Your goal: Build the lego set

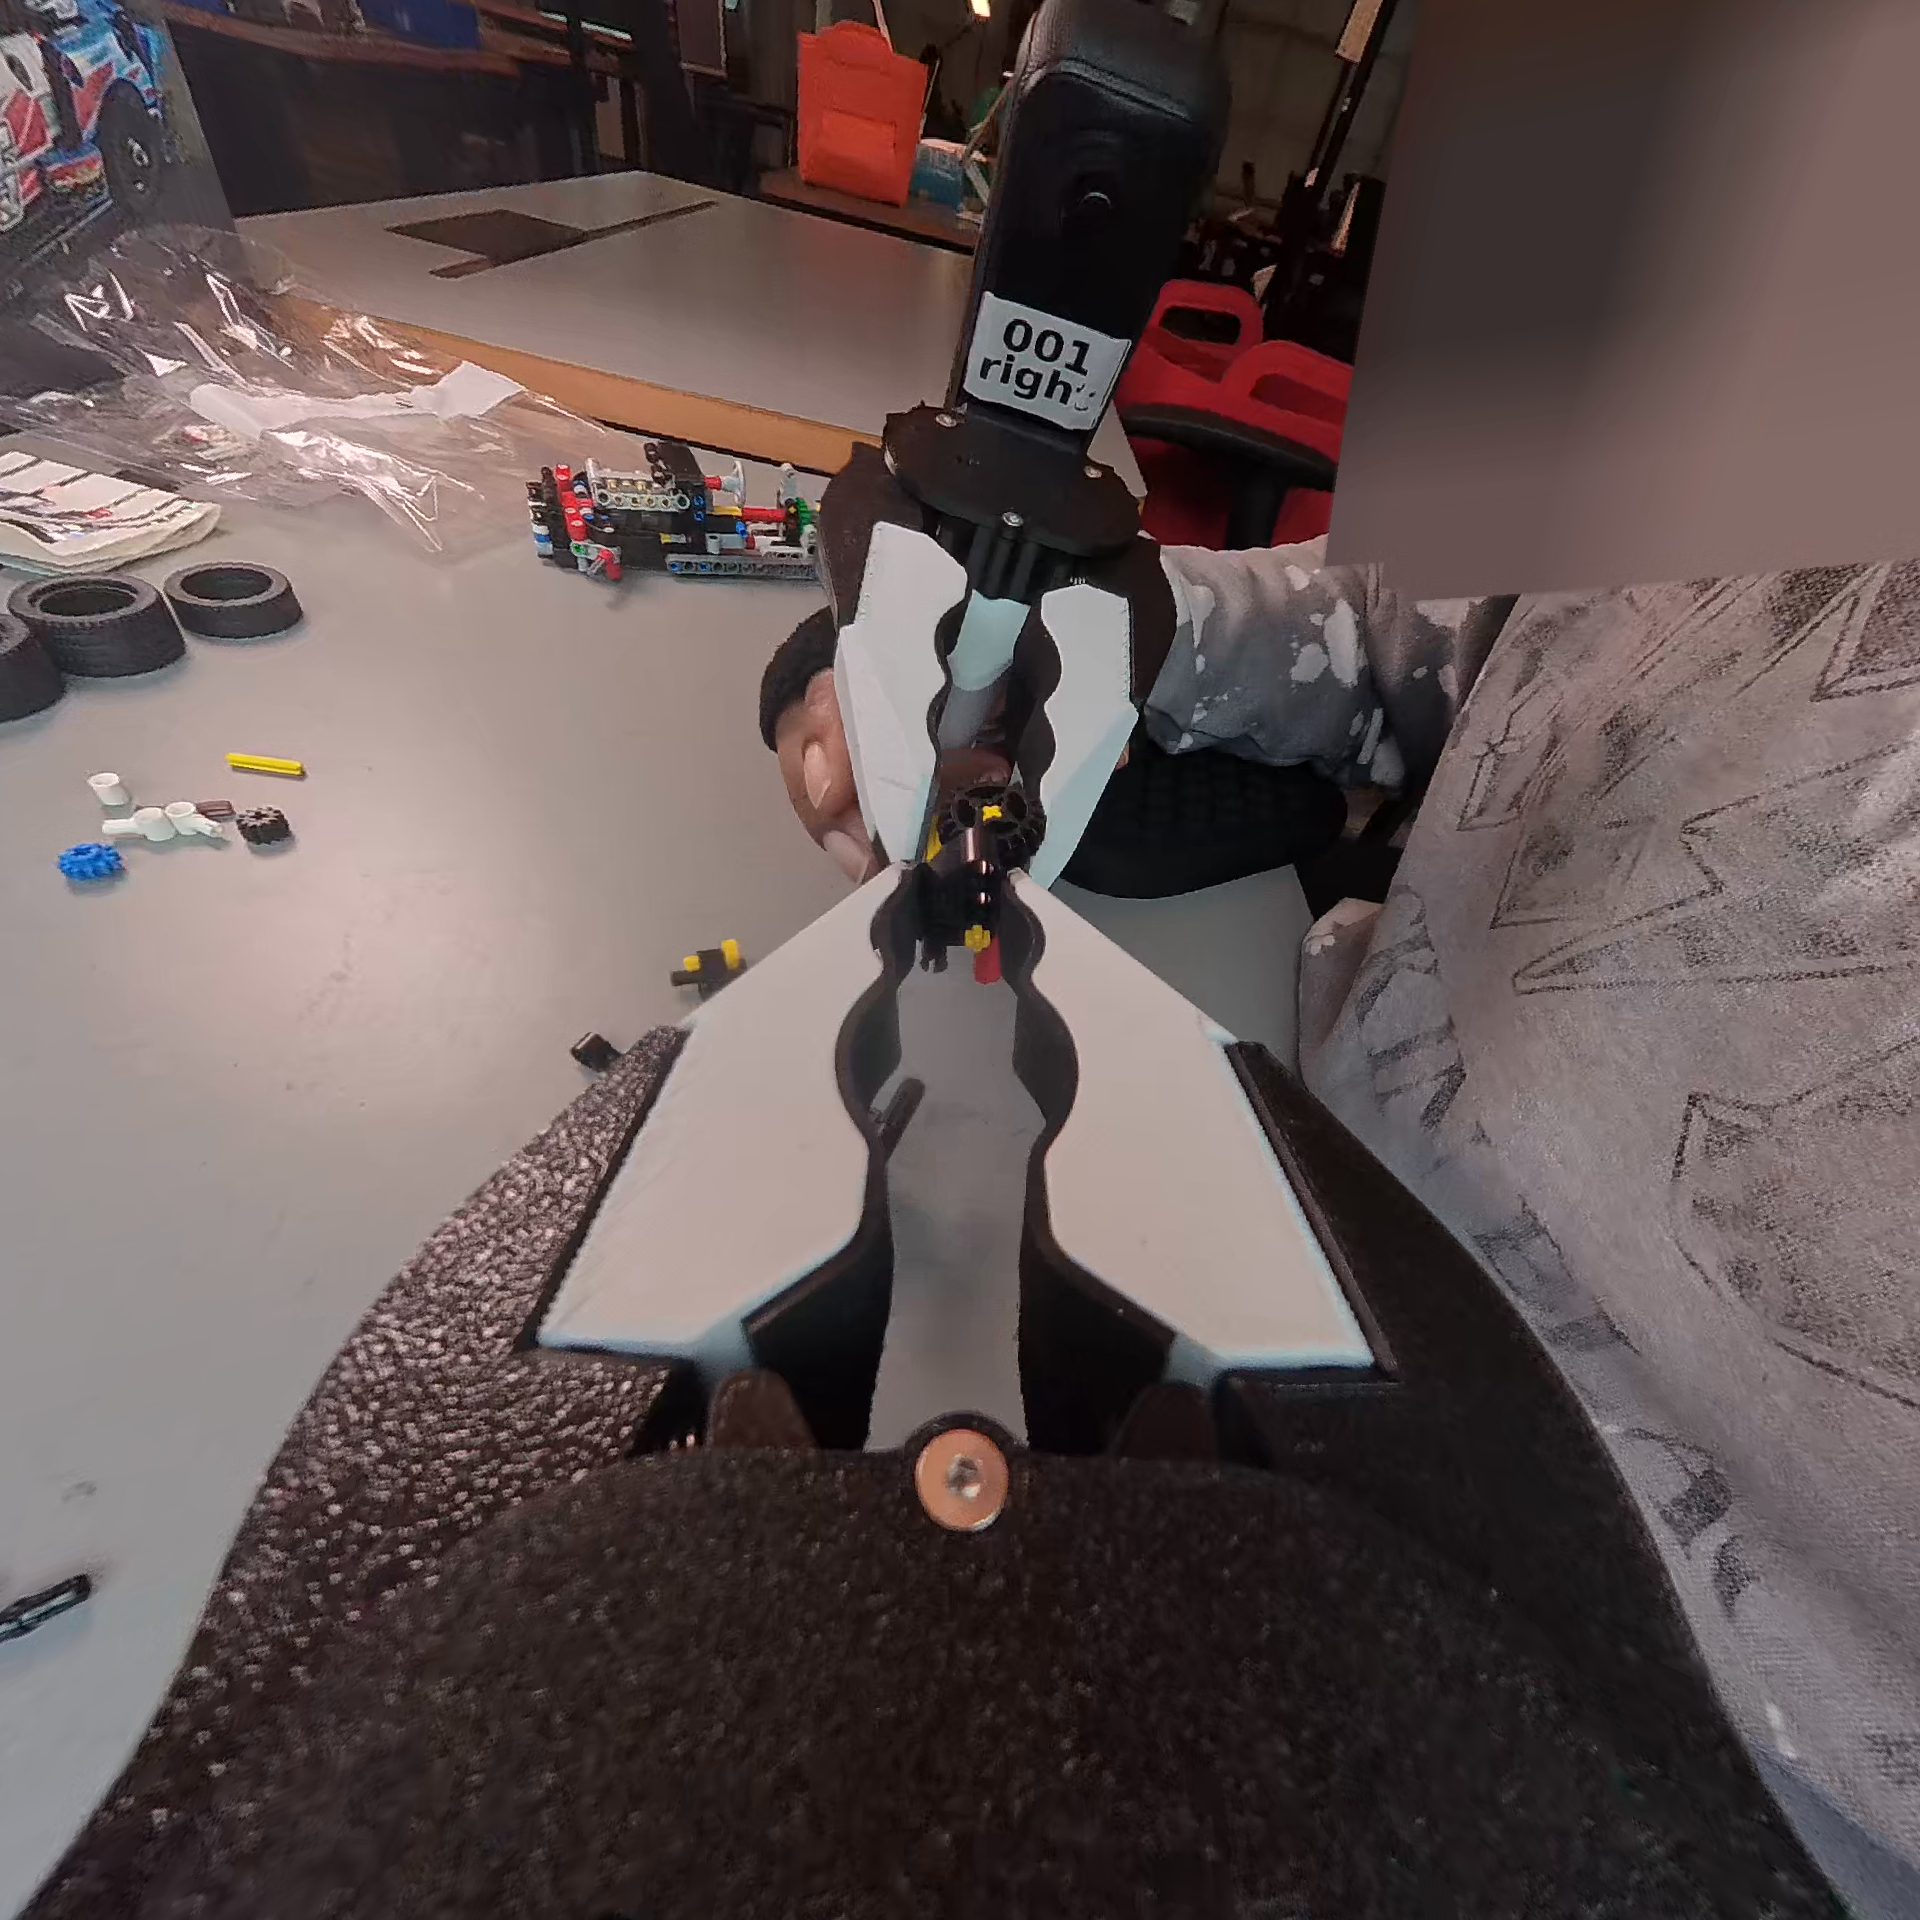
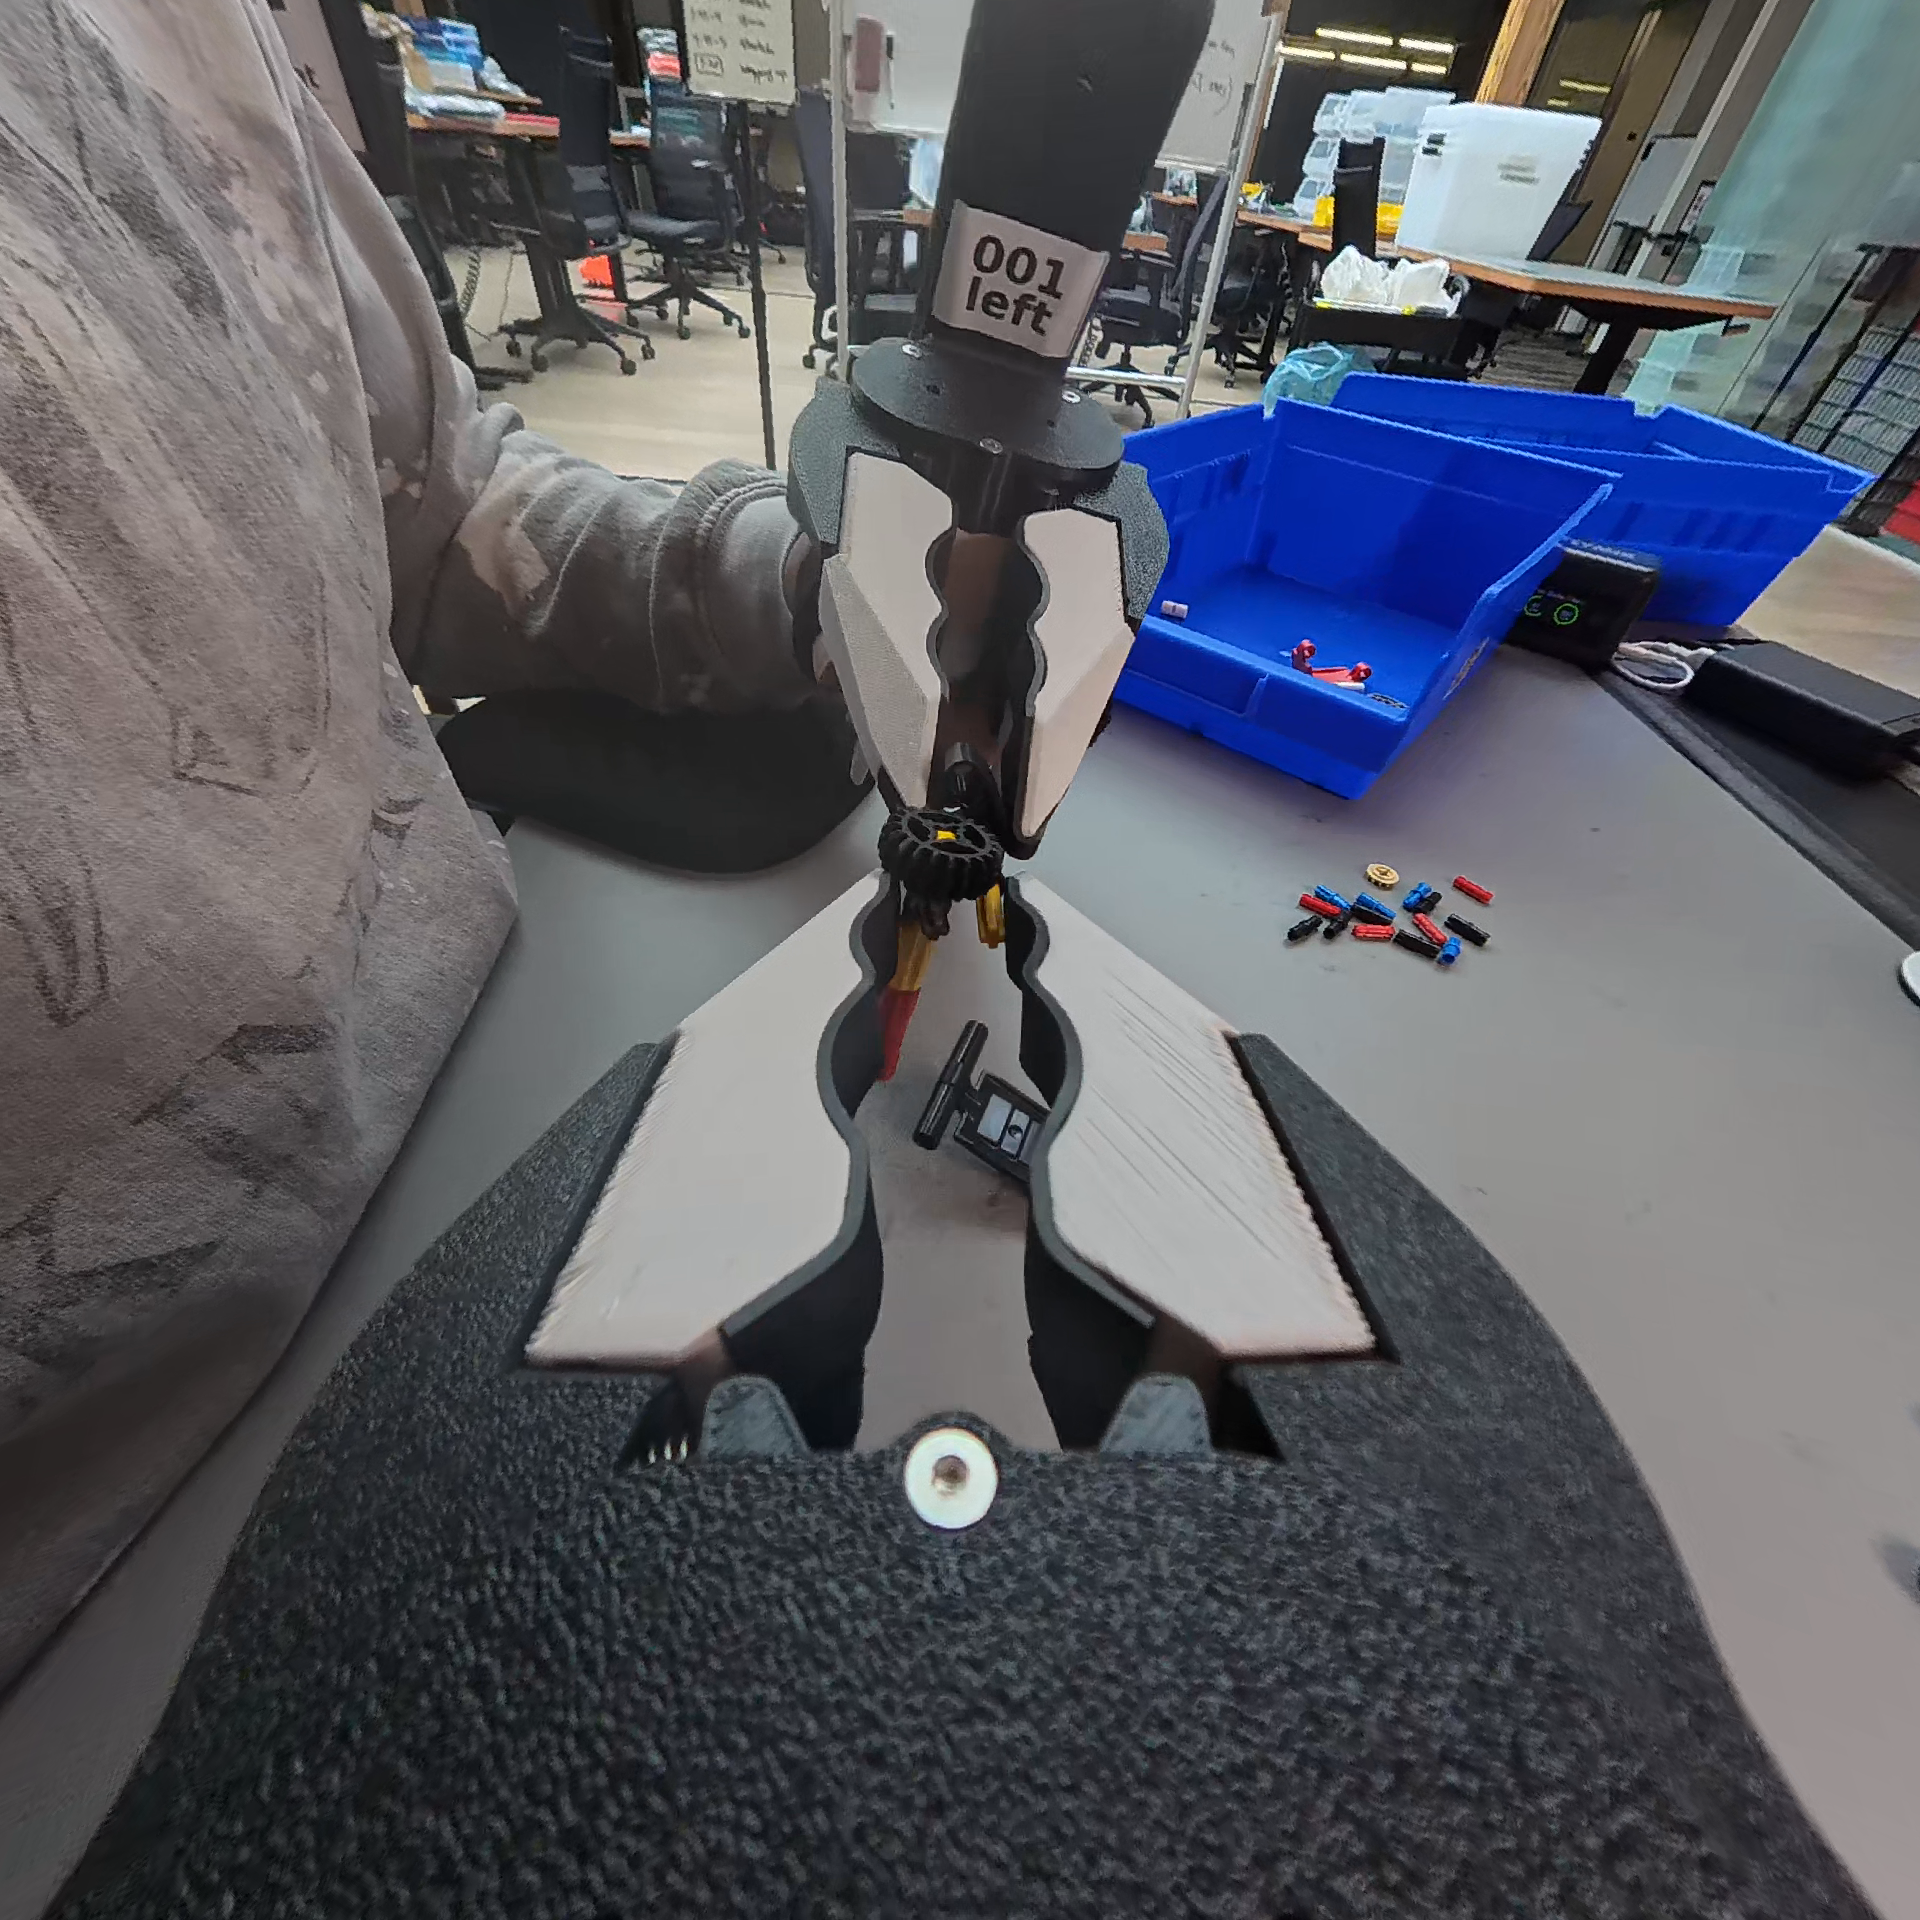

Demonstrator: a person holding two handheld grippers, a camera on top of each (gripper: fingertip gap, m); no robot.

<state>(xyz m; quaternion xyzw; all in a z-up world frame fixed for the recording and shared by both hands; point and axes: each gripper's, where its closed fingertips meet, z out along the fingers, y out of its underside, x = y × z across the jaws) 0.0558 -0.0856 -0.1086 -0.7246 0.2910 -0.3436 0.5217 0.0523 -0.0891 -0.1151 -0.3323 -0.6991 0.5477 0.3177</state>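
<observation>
A small Lego sub-assembly (image 1: pixel 961 914) with a black bevel gear (image 2: pixel 940 842), a yellow part and a red axle (image 2: pixel 891 1023) hangs above the grey table (image 1: pixel 364 1039). My left gripper (image 1: pixel 961 883) is shut on its lower end. My right gripper (image 2: pixel 948 883) is shut on the same sub-assembly. The two meet tip to tip. The right gripper shows in the left wrist view (image 1: pixel 982 857) coming from above, and the left gripper shows likewise in the right wrist view (image 2: pixel 961 821). The partly built chassis (image 1: pixel 675 520) lies farther back on the table.
Black tyres (image 1: pixel 99 623), loose white, blue and black parts (image 1: pixel 166 821), a yellow axle (image 1: pixel 265 764) and plastic bags (image 1: pixel 260 416) lie at the left. Blue bins (image 2: pixel 1351 582), several red, blue and black pins (image 2: pixel 1392 914) and a black part (image 2: pixel 987 1112) are on the right. The person's sleeve (image 2: pixel 582 582) is close. The grippers are tip to tip, or close to it.
</observation>
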